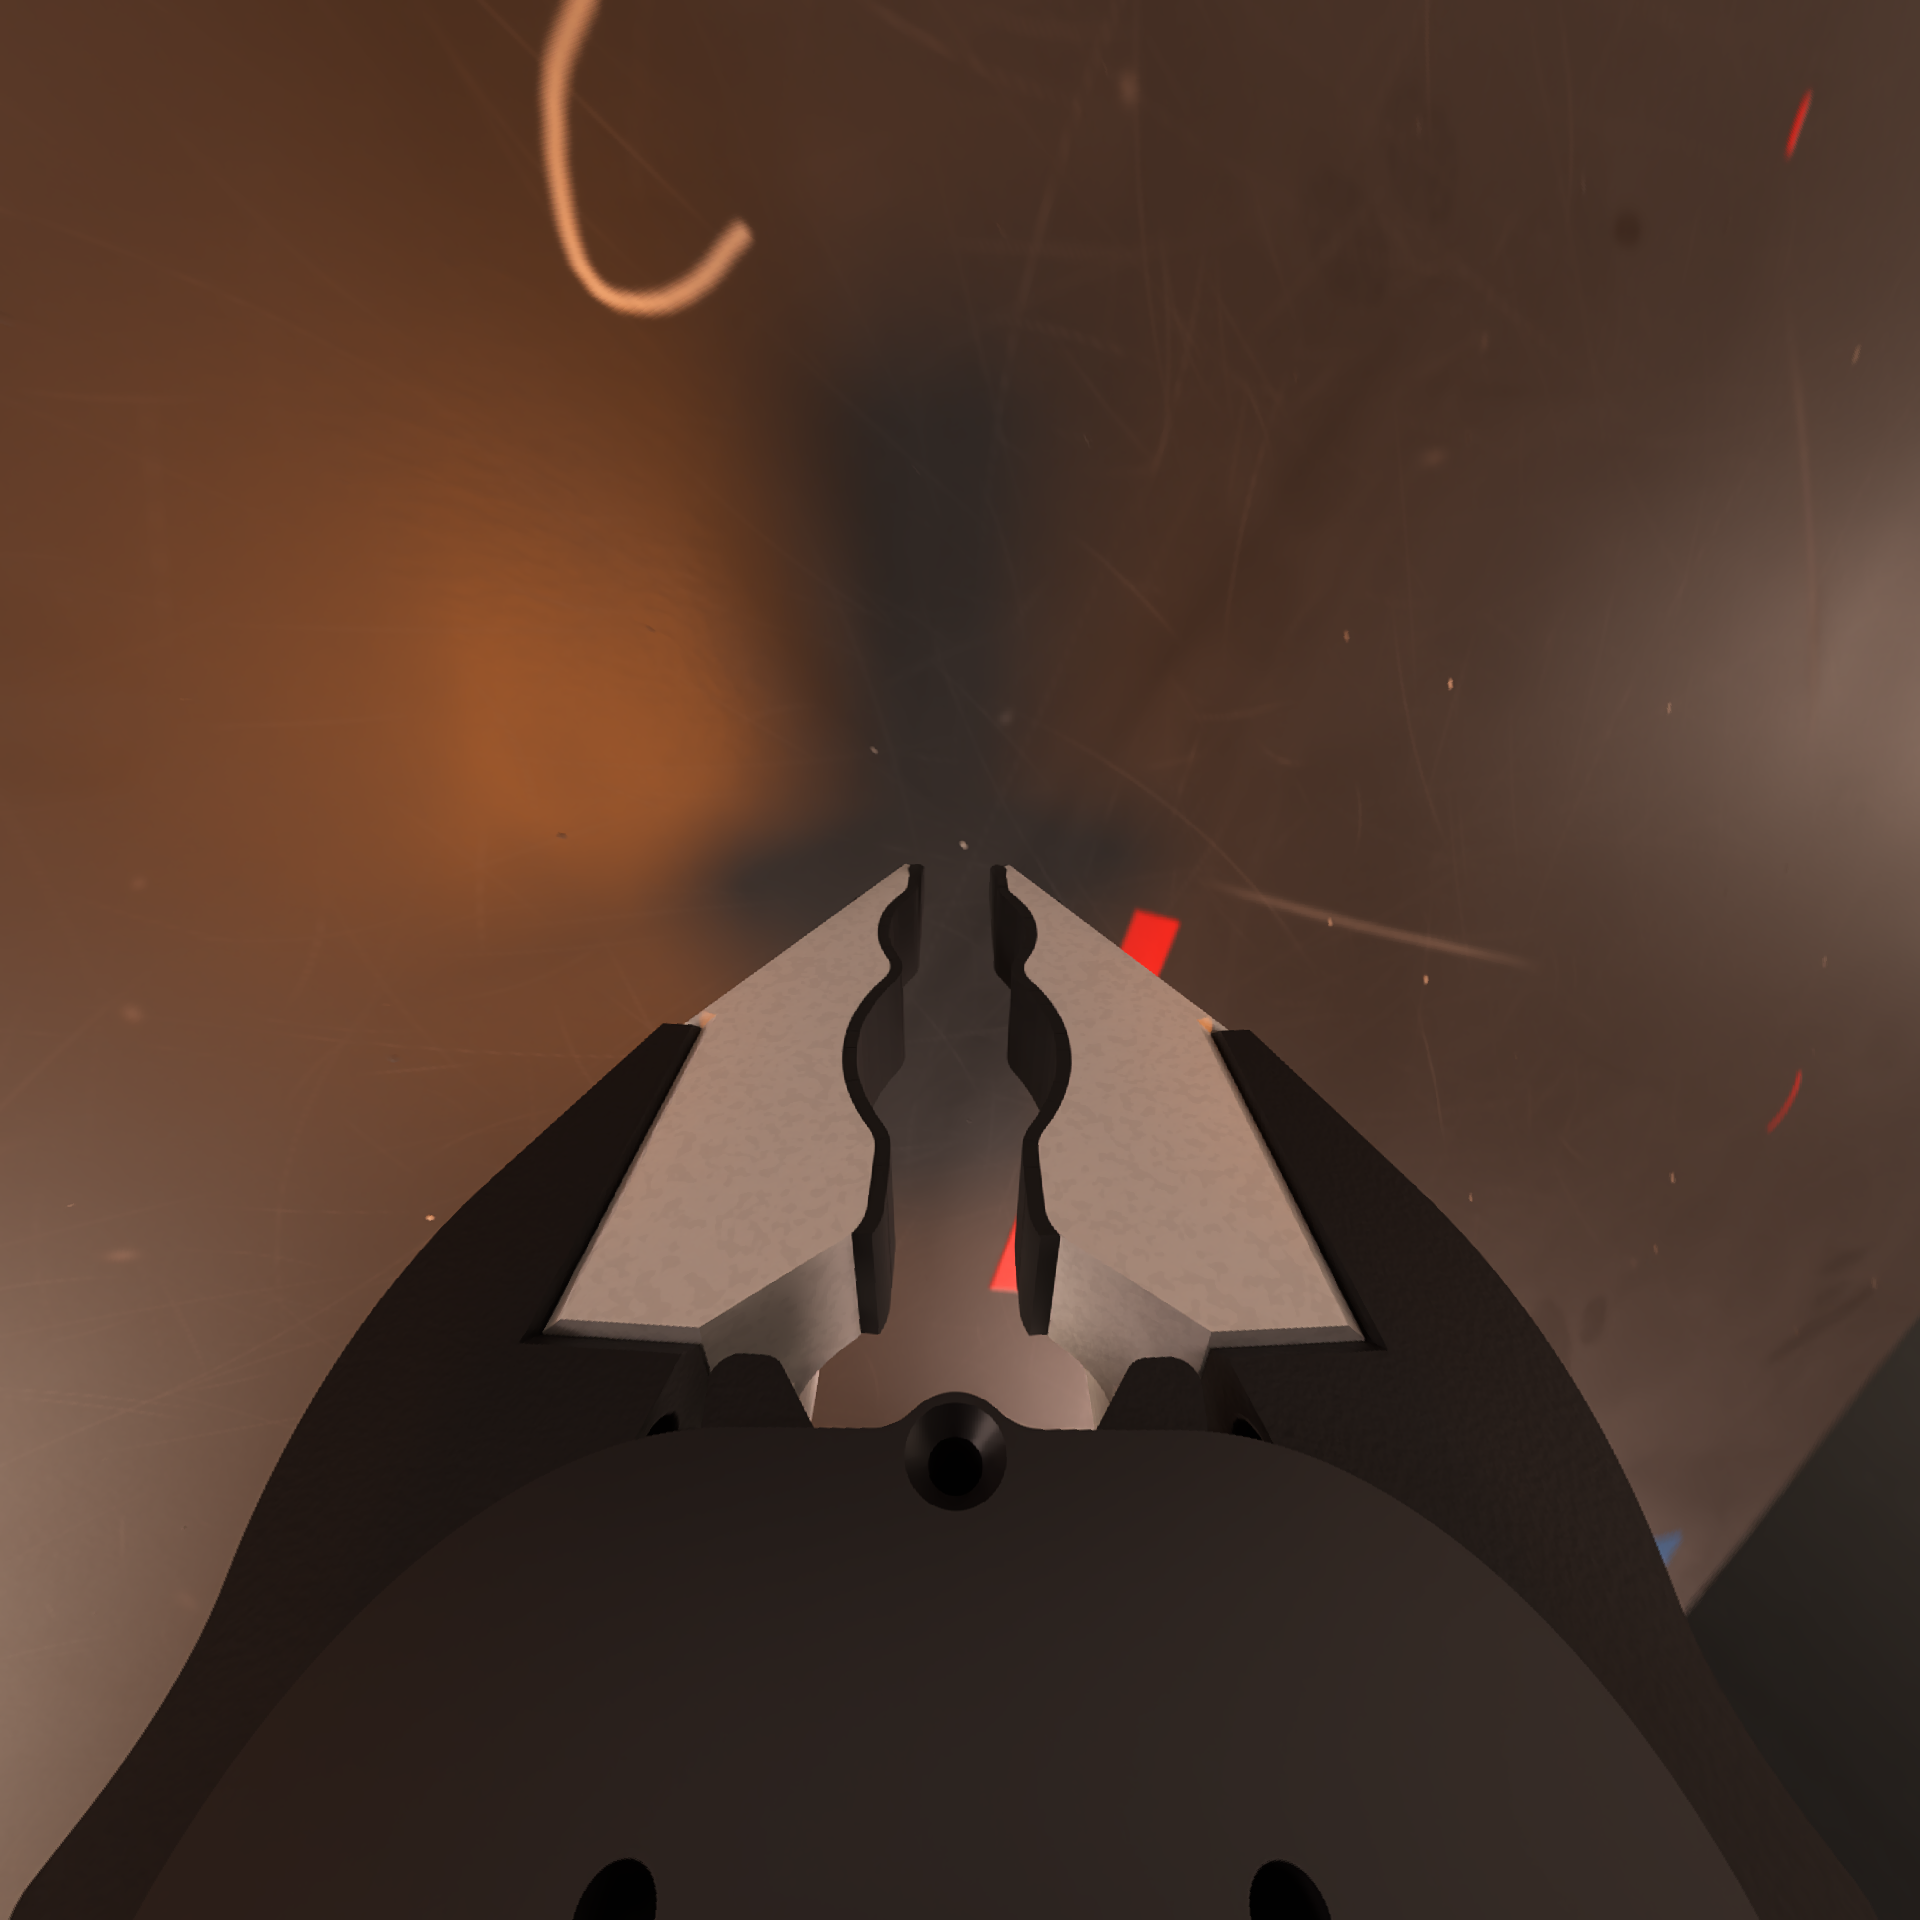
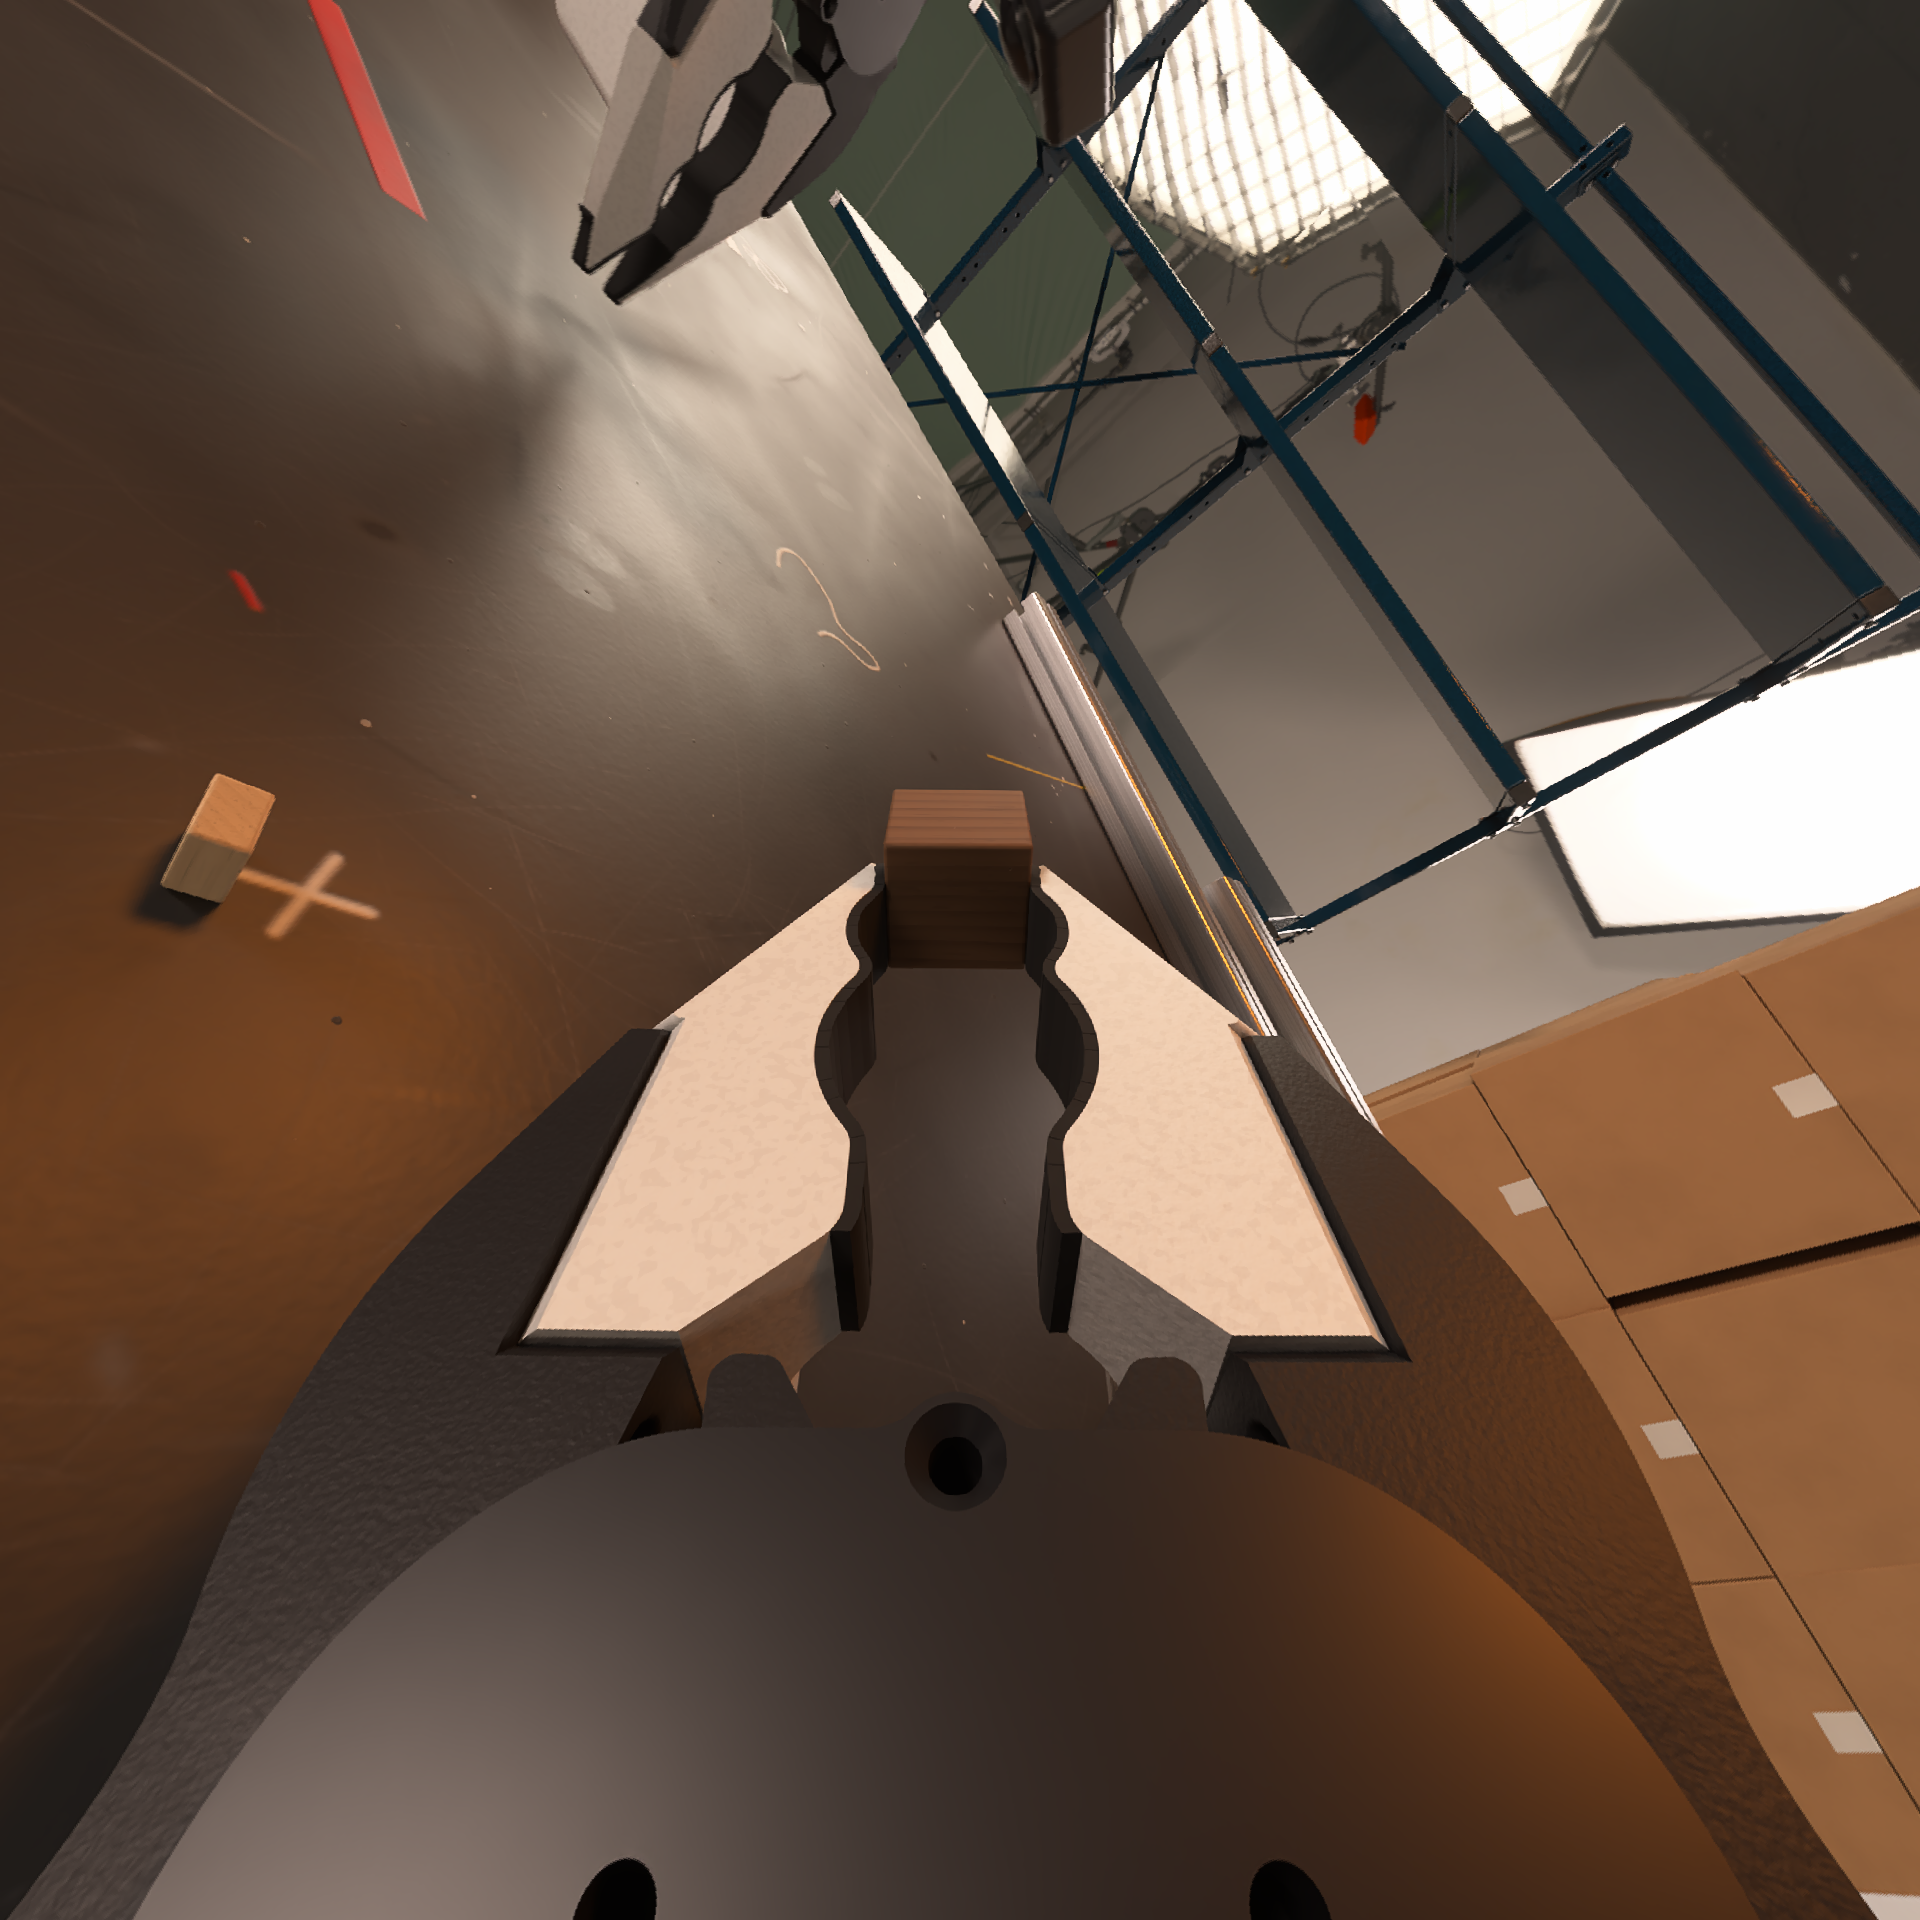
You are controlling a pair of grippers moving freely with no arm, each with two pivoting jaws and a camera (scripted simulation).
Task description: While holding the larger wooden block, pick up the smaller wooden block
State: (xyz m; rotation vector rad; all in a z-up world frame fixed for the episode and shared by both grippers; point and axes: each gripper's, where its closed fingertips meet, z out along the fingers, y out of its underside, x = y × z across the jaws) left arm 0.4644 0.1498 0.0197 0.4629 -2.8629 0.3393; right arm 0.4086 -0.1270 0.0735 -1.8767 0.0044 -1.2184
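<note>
My right gripper (image 2: 956,896) is shut on the larger wooden block (image 2: 956,831), a dark brown cube held between its fingertips above the surface. The smaller wooden block (image 2: 218,836), a pale cube, lies on the brown surface to the left of it, beside a pale cross mark (image 2: 307,894). My left gripper (image 1: 956,873) hangs over the bare surface with its jaws nearly together and nothing between them. It also shows at the top of the right wrist view (image 2: 613,265), far from both blocks. Neither block shows in the left wrist view.
The scratched brown surface (image 2: 468,468) ends at an edge on the right (image 2: 1039,644). Beyond it stand a blue metal rack (image 2: 1351,416) and cardboard boxes (image 2: 1662,1143). Red tape strips (image 2: 369,114) and a pale cord loop (image 1: 613,208) lie on the surface.
</note>
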